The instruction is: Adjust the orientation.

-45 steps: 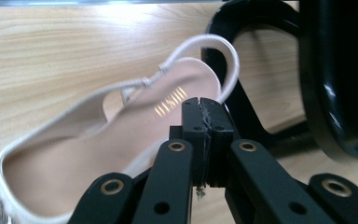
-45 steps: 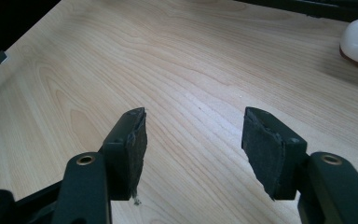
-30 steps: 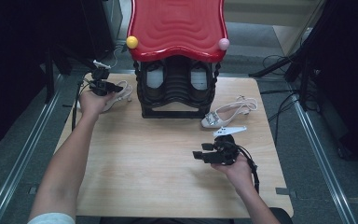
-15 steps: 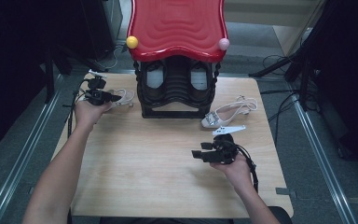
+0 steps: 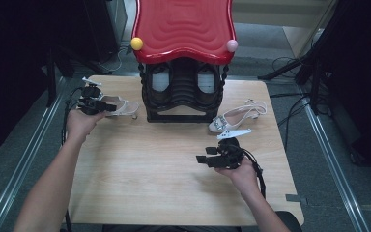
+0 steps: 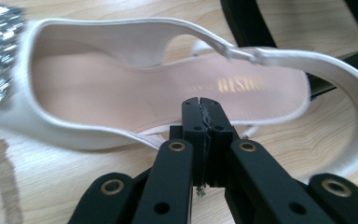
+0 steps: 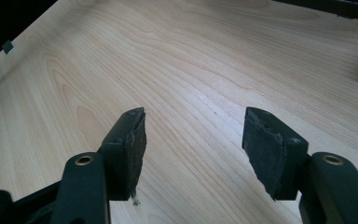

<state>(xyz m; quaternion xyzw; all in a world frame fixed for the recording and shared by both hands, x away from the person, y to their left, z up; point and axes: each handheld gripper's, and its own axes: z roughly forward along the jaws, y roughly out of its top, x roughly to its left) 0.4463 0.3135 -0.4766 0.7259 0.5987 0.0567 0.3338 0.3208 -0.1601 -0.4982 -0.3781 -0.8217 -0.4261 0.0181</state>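
A white slingback shoe (image 6: 121, 88) with a sparkly buckle lies on the wooden table (image 5: 174, 193) at the far left, beside the black rack. My left gripper (image 6: 200, 109) is shut, its jaws pressed together across the shoe's near side rim. In the high view this shoe (image 5: 123, 106) lies just right of the left gripper (image 5: 108, 108). A second white shoe (image 5: 236, 117) lies to the right of the rack. My right gripper (image 5: 201, 159) hovers over bare wood near the table's right front, and its jaws (image 7: 193, 140) stand open with nothing between them.
A black shoe rack (image 5: 183, 94) with a wavy red top (image 5: 183, 29) stands at the middle back of the table. A yellow ball (image 5: 136, 43) and a pink ball (image 5: 232, 45) sit on its front corners. Metal rails run along both sides.
My left hand has drawn left and toward the near side with its gripper, and the white shoe has shifted slightly with it. The right hand has stayed put.
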